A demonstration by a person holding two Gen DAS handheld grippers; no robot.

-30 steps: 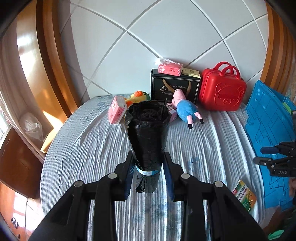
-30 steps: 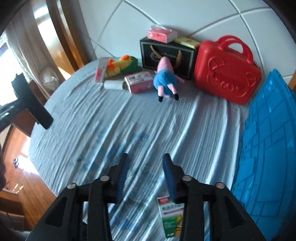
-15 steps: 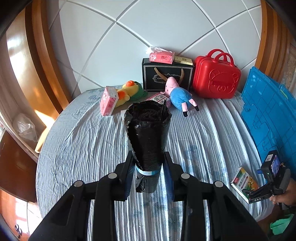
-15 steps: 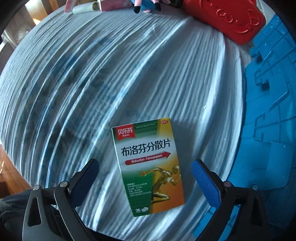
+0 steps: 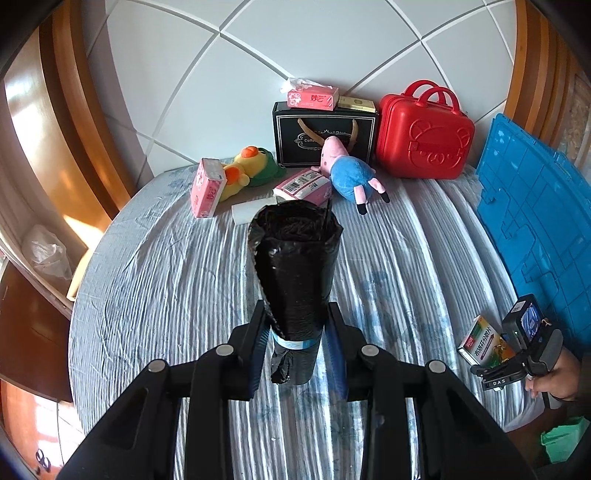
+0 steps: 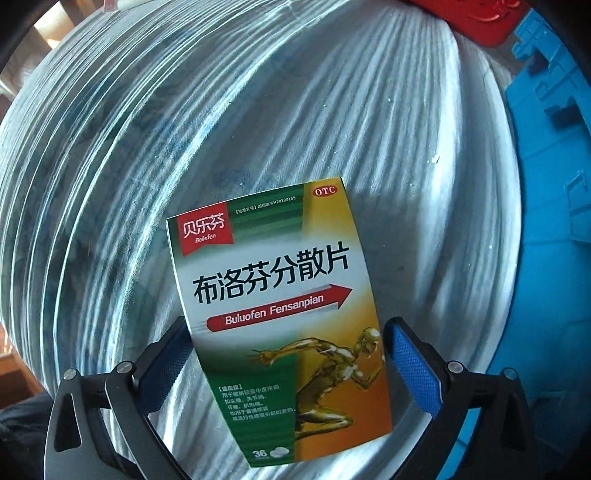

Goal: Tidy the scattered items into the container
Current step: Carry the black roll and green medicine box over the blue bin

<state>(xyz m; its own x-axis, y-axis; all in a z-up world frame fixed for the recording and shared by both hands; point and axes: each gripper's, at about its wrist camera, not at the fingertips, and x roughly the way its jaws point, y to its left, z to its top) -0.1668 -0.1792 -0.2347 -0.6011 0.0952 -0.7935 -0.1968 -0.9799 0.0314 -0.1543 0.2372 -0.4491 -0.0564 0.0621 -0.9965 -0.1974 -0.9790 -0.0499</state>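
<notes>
right claw (image 6: pixel 286 365) narrower than half a second ago, pads flanking ibuprofen box (image 6: pixel 284 332) on bed (image 6: pixel 258 129), contact unclear | left claw (image 5: pixel 297 334) clamps garbage-bag roll (image 5: pixel 295 273) | pink tissue packs: 3 | plush toys: 2

Red case (image 6: pixel 476 18) cropped at top

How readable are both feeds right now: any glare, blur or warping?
Left wrist view: sharp, sunlight glares on the wooden panel, fisheye bends the wall seams. Right wrist view: the medicine box print is crisp, the striped bedsheet bulges and smears toward the edges.
</notes>
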